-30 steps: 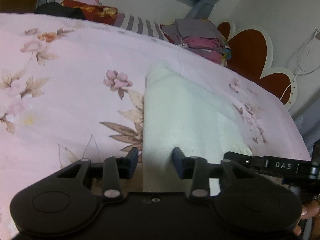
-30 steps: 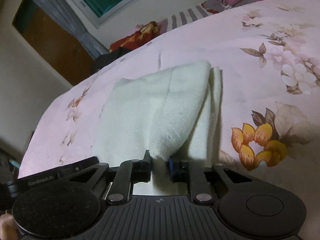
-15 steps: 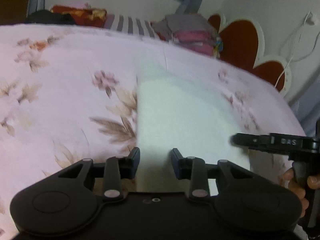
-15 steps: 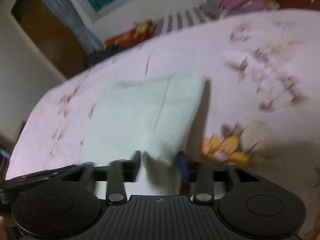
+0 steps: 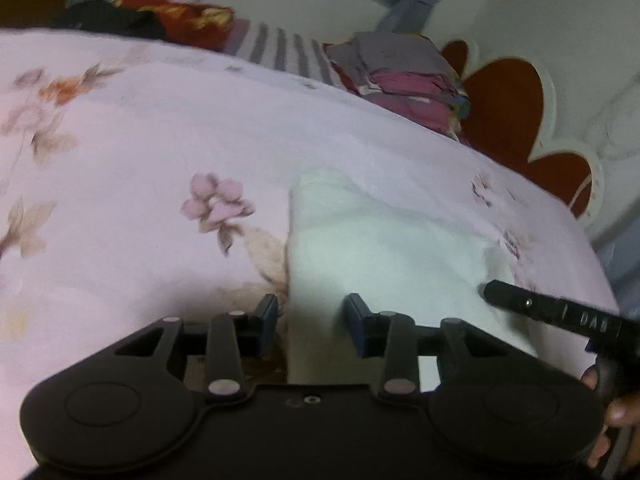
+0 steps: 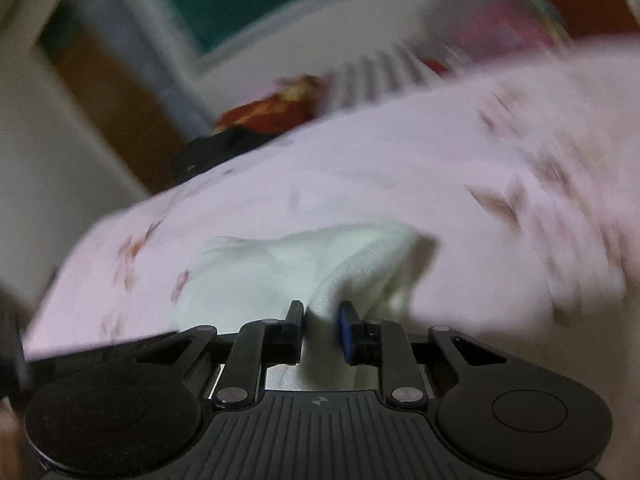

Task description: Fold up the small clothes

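White knit cloth [image 5: 384,248] lies folded on a bed [image 5: 160,152] covered in a pale pink floral sheet, its left edge running straight toward the left gripper [image 5: 312,320]. That gripper hangs low over the near end of the cloth with its fingers [image 5: 268,320] spread apart and nothing between them; the left finger sits over the sheet just beside the cloth's edge, the right finger over the cloth itself. At the right of the left wrist view, the black body of the right gripper [image 5: 560,316] reaches in over the cloth's right corner, with part of a hand [image 5: 616,420] visible behind it.

In the right wrist view, which is heavily blurred, the right gripper [image 6: 322,320] has its fingers [image 6: 294,328] clamped on a bunched ridge of the cloth [image 6: 288,264], which rises off the bed [image 6: 400,168] into the narrow gap between them; the rest of the fabric spreads away to the left and ahead, slack and rumpled.

Along the far side of the bed sit a stack of folded clothes [image 5: 404,72] in grey and pink, a striped item [image 5: 280,48] and a red-and-yellow patterned bundle [image 5: 176,12]. A headboard [image 5: 508,100] with dark red scalloped panels stands at the right, and a window [image 6: 224,4] with a teal pane shows on the wall beyond.
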`<action>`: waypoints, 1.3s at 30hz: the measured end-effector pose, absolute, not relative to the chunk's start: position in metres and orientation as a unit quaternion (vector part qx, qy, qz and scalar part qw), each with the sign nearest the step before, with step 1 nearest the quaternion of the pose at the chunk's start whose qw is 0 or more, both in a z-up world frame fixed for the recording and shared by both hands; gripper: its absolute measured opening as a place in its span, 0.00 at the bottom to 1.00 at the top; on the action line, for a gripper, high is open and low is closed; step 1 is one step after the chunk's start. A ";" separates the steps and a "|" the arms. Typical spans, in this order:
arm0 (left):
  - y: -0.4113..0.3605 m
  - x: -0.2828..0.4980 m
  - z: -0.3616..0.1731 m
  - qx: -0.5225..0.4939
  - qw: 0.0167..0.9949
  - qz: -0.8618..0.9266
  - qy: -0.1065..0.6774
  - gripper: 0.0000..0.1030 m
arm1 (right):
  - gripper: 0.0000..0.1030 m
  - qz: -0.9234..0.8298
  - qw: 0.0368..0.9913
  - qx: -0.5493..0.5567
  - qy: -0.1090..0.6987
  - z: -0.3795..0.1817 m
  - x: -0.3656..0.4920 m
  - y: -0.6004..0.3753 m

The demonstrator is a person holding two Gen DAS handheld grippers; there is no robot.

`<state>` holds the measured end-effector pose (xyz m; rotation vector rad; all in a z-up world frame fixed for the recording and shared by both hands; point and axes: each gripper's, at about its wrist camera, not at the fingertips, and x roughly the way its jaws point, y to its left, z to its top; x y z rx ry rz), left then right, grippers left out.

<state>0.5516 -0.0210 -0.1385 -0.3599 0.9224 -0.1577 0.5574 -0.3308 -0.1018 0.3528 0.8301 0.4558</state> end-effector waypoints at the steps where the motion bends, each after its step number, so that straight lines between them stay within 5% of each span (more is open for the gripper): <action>1: -0.022 0.550 -0.142 -0.167 0.876 -0.076 0.445 0.41 | 0.19 0.214 0.880 0.143 0.400 -0.104 0.559 -0.326; 5: -0.018 0.551 -0.128 -0.168 0.882 -0.089 0.432 0.36 | 0.21 0.176 0.871 0.146 0.434 -0.119 0.568 -0.338; 9: -0.028 0.566 -0.098 -0.145 0.905 -0.131 0.378 0.36 | 0.21 0.147 0.906 0.145 0.370 -0.086 0.558 -0.348; 16: -0.059 0.614 -0.135 -0.139 0.859 -0.185 0.458 0.36 | 0.21 0.159 0.887 0.068 0.428 -0.120 0.591 -0.308; 23: -0.047 0.548 -0.123 -0.127 0.870 -0.224 0.421 0.36 | 0.21 0.216 0.894 0.065 0.386 -0.091 0.532 -0.305; 34: -0.029 0.417 -0.135 -0.122 0.878 -0.161 0.434 0.36 | 0.21 0.251 0.863 0.019 0.438 -0.114 0.398 -0.295; 38: -0.025 0.413 -0.130 -0.084 0.876 -0.142 0.453 0.43 | 0.21 0.242 0.866 0.011 0.438 -0.105 0.387 -0.299; 39: -0.019 0.412 -0.128 -0.099 0.879 -0.137 0.446 0.54 | 0.21 0.240 0.865 0.031 0.439 -0.101 0.389 -0.303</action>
